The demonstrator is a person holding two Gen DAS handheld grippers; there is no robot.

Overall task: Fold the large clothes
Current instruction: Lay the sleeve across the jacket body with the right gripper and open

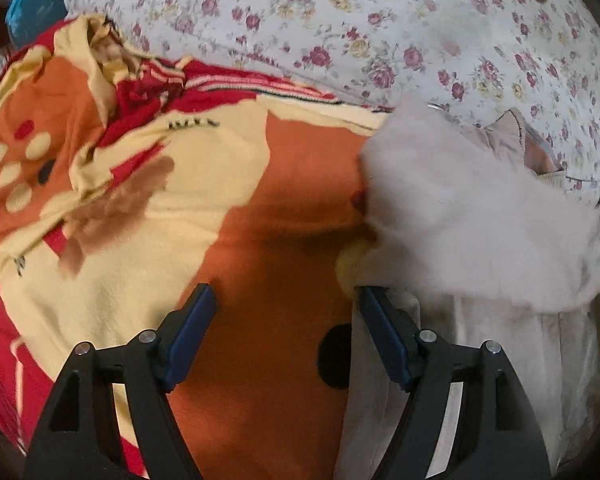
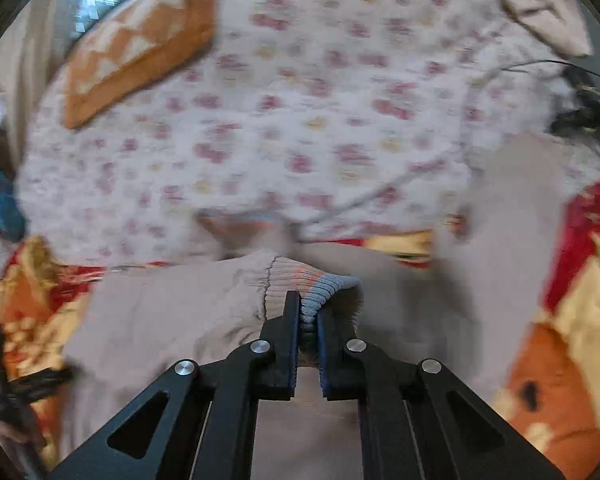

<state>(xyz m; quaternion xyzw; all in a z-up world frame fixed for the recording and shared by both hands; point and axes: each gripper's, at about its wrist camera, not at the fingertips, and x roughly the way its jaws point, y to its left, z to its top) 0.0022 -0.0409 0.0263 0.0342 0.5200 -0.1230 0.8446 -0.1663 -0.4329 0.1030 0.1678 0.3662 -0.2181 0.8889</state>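
A pale beige jacket (image 2: 171, 320) lies on an orange, yellow and red blanket (image 1: 227, 208) on a bed. My right gripper (image 2: 308, 312) is shut on the jacket's ribbed cuff (image 2: 312, 280), which has grey and orange stripes. The cuff is lifted a little above the garment. My left gripper (image 1: 285, 294) is open and empty above the blanket. Its right finger touches the edge of the beige jacket (image 1: 460, 216), whose fluffy trim spreads to the right. The jacket looks blurred in both views.
A white floral bedsheet (image 1: 340, 20) covers the bed behind the blanket and also shows in the right wrist view (image 2: 300, 100). An orange patterned cushion (image 2: 139, 48) lies at the far left. Dark cables (image 2: 580, 112) sit at the right. Blue cloth (image 1: 31, 4) lies at the far left corner.
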